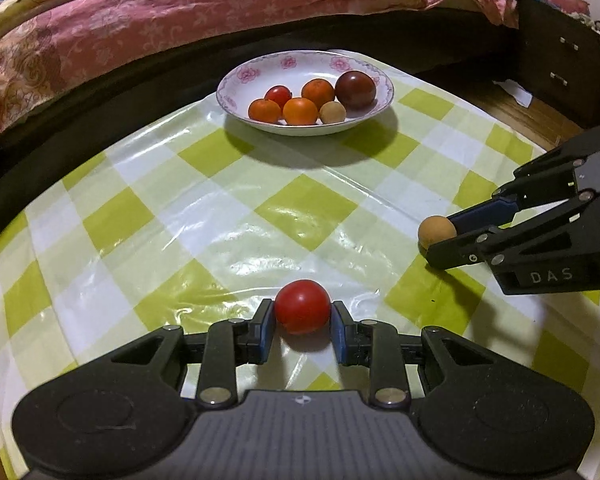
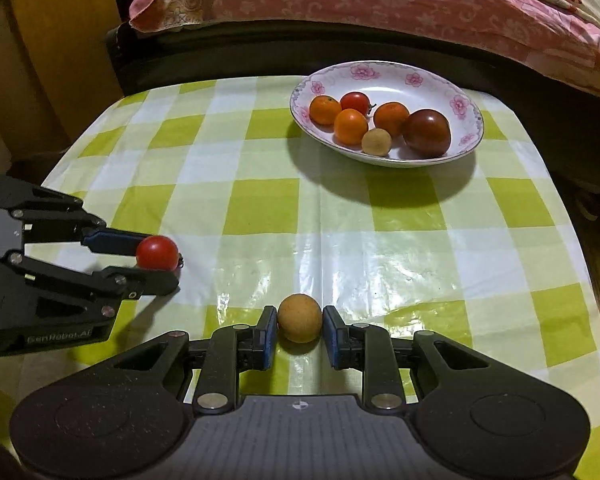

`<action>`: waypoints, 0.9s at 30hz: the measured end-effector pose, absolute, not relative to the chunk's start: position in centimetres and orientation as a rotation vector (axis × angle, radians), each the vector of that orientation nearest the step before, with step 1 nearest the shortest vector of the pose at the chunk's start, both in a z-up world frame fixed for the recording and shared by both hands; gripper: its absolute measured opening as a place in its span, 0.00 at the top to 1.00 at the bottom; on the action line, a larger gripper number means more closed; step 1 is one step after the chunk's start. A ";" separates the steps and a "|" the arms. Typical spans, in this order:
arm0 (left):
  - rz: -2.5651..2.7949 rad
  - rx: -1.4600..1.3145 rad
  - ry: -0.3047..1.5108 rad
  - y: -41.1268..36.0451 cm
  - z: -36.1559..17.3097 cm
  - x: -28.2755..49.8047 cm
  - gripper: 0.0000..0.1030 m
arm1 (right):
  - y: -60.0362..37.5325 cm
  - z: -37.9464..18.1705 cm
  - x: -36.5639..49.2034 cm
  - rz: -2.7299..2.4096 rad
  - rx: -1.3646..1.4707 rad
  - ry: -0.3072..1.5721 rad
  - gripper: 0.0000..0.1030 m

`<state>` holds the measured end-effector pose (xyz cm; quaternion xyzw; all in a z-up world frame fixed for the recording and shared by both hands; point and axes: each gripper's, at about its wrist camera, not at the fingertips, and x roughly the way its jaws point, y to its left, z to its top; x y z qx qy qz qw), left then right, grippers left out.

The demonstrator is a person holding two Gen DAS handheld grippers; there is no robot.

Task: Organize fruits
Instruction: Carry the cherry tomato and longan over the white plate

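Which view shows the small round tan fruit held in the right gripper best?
Right wrist view: the small round tan fruit sits centred, pinched in the right gripper. In the left wrist view it is smaller, at the right edge, partly hidden.

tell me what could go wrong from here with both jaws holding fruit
1. The red tomato in the left gripper and the tan fruit in the right gripper are round and pinched only at their sides; either might slip and roll across the glossy tablecloth.
2. The plate already holds six fruits, so a drop could knock one out.
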<state>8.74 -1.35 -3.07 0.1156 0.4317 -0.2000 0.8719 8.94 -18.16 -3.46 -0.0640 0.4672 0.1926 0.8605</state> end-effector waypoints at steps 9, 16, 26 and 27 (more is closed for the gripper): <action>-0.432 0.257 0.887 -1.3 -3.1 8.8 0.61 | -18.3 -3.5 9.1 0.422 -0.119 0.971 0.78; -0.436 0.261 0.881 -1.1 -3.2 8.5 0.60 | -18.2 -3.5 9.1 0.429 -0.124 0.967 0.74; -0.432 0.250 0.892 -1.3 -3.1 8.5 0.64 | -18.1 -3.5 9.1 0.427 -0.126 0.969 0.74; -0.429 0.252 0.894 -1.4 -3.1 8.6 0.64 | -18.1 -3.5 9.1 0.425 -0.126 0.970 0.74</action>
